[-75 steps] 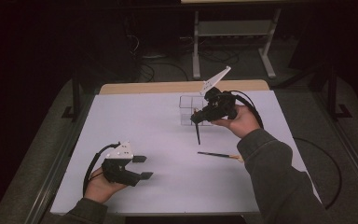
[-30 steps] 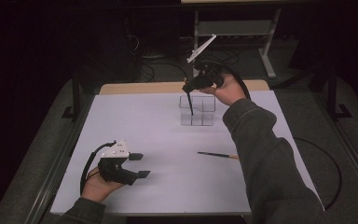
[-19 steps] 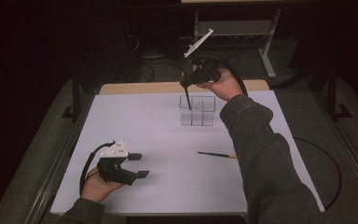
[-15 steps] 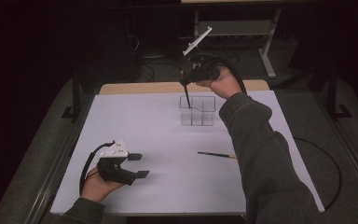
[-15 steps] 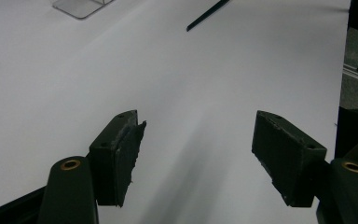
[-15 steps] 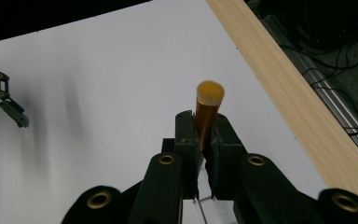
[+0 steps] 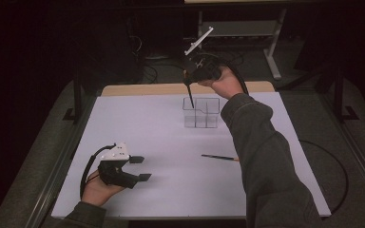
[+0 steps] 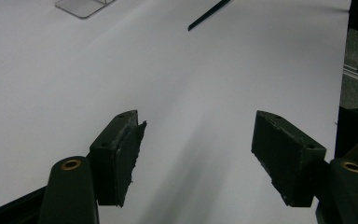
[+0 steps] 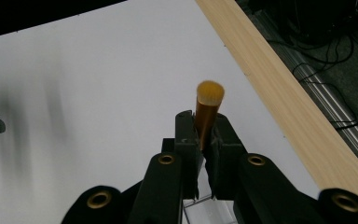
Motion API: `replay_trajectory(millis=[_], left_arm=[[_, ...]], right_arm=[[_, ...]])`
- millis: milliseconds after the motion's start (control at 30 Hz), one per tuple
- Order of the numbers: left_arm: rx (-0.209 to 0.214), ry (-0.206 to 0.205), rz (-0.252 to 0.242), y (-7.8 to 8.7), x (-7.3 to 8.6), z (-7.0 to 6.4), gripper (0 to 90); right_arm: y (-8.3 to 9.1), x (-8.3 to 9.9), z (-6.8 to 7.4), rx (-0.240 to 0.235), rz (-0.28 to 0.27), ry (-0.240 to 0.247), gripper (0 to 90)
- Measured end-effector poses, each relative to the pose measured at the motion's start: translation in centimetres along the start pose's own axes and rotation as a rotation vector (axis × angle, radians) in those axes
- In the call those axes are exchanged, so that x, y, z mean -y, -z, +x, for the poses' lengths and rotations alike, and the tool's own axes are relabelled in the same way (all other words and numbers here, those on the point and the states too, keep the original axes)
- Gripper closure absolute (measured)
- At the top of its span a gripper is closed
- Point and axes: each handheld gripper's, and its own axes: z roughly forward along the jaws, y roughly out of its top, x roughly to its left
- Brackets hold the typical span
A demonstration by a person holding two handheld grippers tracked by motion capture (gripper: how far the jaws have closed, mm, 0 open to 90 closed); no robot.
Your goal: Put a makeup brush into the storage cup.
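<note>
My right gripper (image 7: 189, 73) hangs above the far left cell of a clear divided box (image 7: 204, 118), shut on a thin dark brush (image 7: 190, 95). The brush stands nearly upright, its lower tip at the box's top edge. In the right gripper view the jaws (image 9: 204, 128) clamp the brush's amber shaft (image 9: 209, 105), whose round end points at the camera. A second dark brush (image 7: 220, 157) lies flat on the white table right of centre, also visible as the brush (image 8: 209, 14). My left gripper (image 7: 141, 168) rests near the front left, open with nothing between its fingers (image 8: 119, 158).
A white sheet (image 7: 161, 128) covers the table, with a wooden strip (image 7: 147, 89) along the far edge. Behind it stand a metal rack (image 7: 247, 33) and cables on the dark floor. A cable loop (image 7: 332, 175) lies off the right side.
My right gripper has lifted the brush from mid-table and carried it back over the clear box, turning it upright. The left gripper has stayed put.
</note>
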Motion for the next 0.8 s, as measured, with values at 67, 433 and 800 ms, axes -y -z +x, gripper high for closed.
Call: replay_trajectory(millis=[67,433,800], left_arm=[[0.0,-0.002,-0.002,0.0,0.0,0.0,31.9],[0.011,-0.007,-0.011,0.2,0.0,-0.1,31.6],[0.009,-0.006,-0.008,0.1,0.0,-0.1,31.5]], right_arm=[[-0.1,0.0,0.0,0.001,0.0,-0.003,82.9],[-0.6,0.4,-0.3,0.011,0.006,-0.019,82.9],[-1.2,1.2,-0.5,0.009,0.005,-0.033,82.8]])
